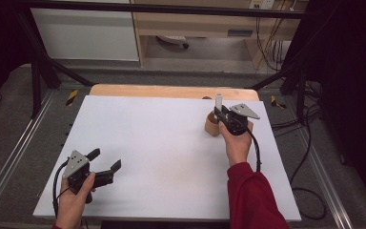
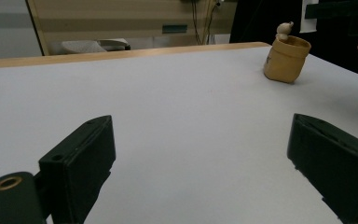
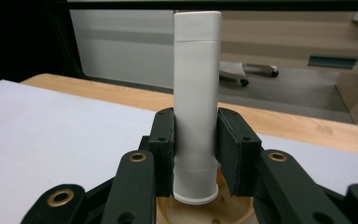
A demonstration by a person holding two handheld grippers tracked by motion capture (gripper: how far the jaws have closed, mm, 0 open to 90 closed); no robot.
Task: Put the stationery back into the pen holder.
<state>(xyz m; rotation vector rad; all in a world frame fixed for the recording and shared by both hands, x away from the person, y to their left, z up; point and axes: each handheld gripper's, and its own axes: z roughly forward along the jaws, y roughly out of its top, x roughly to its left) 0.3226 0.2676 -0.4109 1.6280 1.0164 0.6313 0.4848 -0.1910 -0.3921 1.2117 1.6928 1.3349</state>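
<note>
A white tube (image 3: pixel 196 93) stands upright between the pads of my right gripper (image 3: pixel 196 154), which is shut on it. The tube's lower end hangs over the mouth of a round wooden cup (image 3: pixel 205 213). From the high view, the tube (image 1: pixel 218 101), the cup (image 1: pixel 211 126) and the right gripper (image 1: pixel 225 115) are at the far right of the table. My left gripper (image 1: pixel 106 160) rests at the near left, open with nothing between its fingers. The left gripper view looks past its wide jaws (image 2: pixel 200 154) to the cup (image 2: pixel 286 59) far off.
A white sheet (image 1: pixel 171 143) covers the table, with a strip of bare wood (image 1: pixel 171 90) along the far edge. Black frame posts (image 1: pixel 38 81) stand at both far corners. Cables (image 1: pixel 305 143) trail on the floor to the right.
</note>
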